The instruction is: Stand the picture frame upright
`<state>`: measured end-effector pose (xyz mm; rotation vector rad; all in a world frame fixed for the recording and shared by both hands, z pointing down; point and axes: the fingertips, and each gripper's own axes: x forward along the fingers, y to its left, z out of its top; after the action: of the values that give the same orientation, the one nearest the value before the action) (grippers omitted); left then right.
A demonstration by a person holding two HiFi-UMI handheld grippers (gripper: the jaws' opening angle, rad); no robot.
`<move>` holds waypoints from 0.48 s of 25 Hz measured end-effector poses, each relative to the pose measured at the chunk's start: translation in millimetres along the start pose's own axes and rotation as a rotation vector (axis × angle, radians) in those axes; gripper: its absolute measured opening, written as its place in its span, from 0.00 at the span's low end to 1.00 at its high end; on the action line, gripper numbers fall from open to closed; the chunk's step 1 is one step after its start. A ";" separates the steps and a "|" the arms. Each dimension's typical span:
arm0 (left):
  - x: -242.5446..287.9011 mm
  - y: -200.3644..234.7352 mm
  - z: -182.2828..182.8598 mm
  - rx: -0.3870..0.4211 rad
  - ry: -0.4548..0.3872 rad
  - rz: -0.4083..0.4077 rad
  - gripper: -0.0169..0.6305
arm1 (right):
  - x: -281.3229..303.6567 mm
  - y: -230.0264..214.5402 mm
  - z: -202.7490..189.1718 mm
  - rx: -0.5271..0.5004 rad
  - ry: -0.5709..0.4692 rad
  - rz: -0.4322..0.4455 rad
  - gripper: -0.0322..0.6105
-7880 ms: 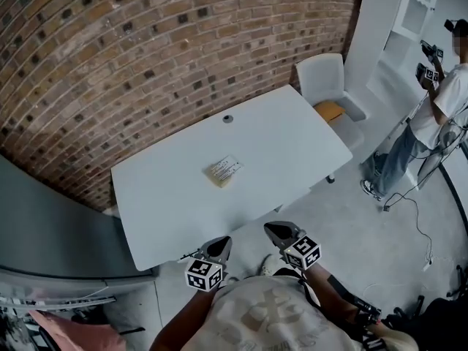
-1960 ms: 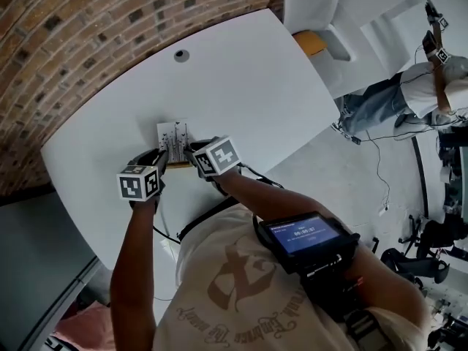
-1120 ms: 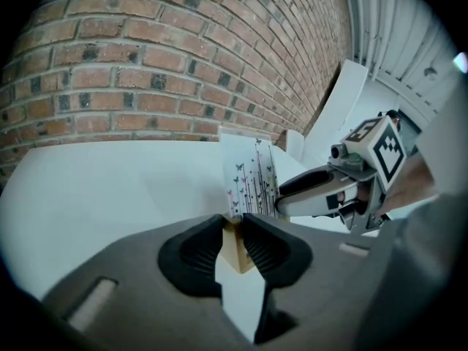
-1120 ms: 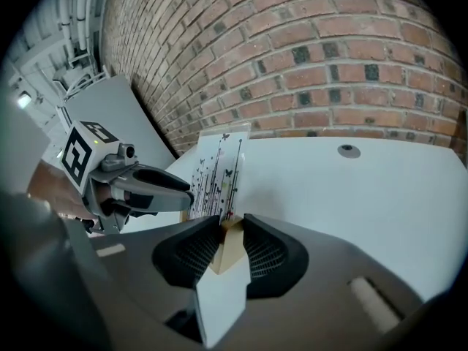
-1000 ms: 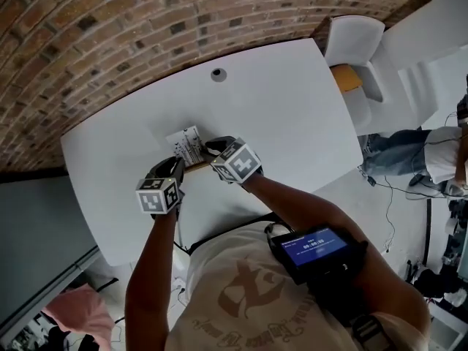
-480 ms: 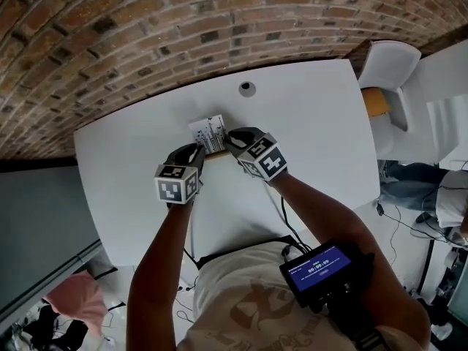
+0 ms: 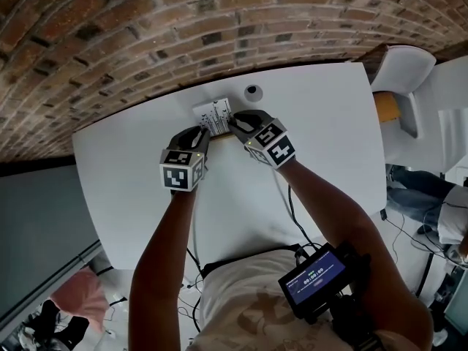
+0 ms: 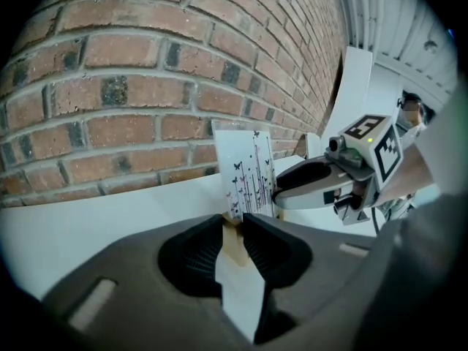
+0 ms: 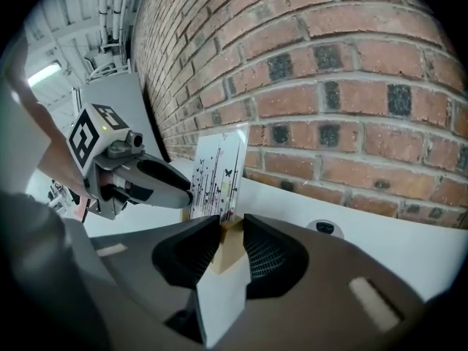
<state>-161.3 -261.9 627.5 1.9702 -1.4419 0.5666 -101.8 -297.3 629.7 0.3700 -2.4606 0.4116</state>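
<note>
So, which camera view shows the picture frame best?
The left gripper view: the picture frame is upright before the brick wall, its butterfly print plain, its wooden base clamped by the left gripper. The right gripper view shows it more slanted, base in the right gripper. The head view shows it small, half hidden by both grippers.

Watching remotely, I saw a red-brown brick wall (image 7: 146, 20) running along the far edge of a white table (image 7: 329, 130), which had a round grommet (image 7: 253, 91) set into its top near the wall. A white chair (image 7: 406, 68) with an orange seat cushion (image 7: 385, 107) stood at the table's right end. The floor (image 7: 428, 240) was pale grey, with black cables (image 7: 397, 224) trailing over it. A grey panel (image 7: 36, 218) filled the left side, and a strip light (image 9: 44, 72) glowed overhead.
</note>
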 end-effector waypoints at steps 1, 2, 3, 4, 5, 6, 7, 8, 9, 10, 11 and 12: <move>3.3 2.3 2.6 0.004 -0.003 0.005 0.16 | 2.3 -4.2 2.1 -0.013 -0.004 0.000 0.22; 6.8 4.6 5.4 0.009 -0.007 0.010 0.16 | 4.6 -8.3 4.3 -0.025 -0.008 -0.001 0.22; 10.3 7.0 8.3 0.014 -0.009 0.013 0.16 | 6.9 -12.5 6.4 -0.036 -0.010 -0.003 0.22; 13.7 9.6 11.7 0.022 -0.012 0.016 0.16 | 9.5 -16.7 8.7 -0.045 -0.012 -0.004 0.22; 16.8 12.5 15.2 0.030 -0.015 0.020 0.16 | 12.2 -20.8 11.2 -0.052 -0.014 -0.006 0.22; 19.6 15.7 18.8 0.039 -0.018 0.024 0.16 | 15.0 -24.6 13.9 -0.059 -0.018 -0.008 0.22; 22.0 18.9 22.3 0.047 -0.020 0.030 0.16 | 17.7 -28.2 16.7 -0.064 -0.024 -0.009 0.22; 24.4 21.8 25.4 0.053 -0.023 0.036 0.16 | 20.3 -31.6 19.5 -0.069 -0.030 -0.011 0.22; 26.9 24.3 28.4 0.059 -0.024 0.042 0.16 | 22.5 -35.1 22.0 -0.073 -0.035 -0.012 0.22; 29.7 26.2 31.0 0.064 -0.025 0.047 0.16 | 24.3 -38.7 24.0 -0.078 -0.039 -0.014 0.22; 32.5 27.7 33.1 0.070 -0.025 0.052 0.16 | 26.0 -42.3 25.4 -0.084 -0.041 -0.017 0.22; 35.3 29.3 34.6 0.075 -0.025 0.057 0.16 | 27.7 -45.5 26.3 -0.091 -0.041 -0.019 0.22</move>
<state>-178.8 -316.4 632.9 2.0060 -1.5159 0.6323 -120.9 -353.3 635.7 0.3667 -2.5034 0.2858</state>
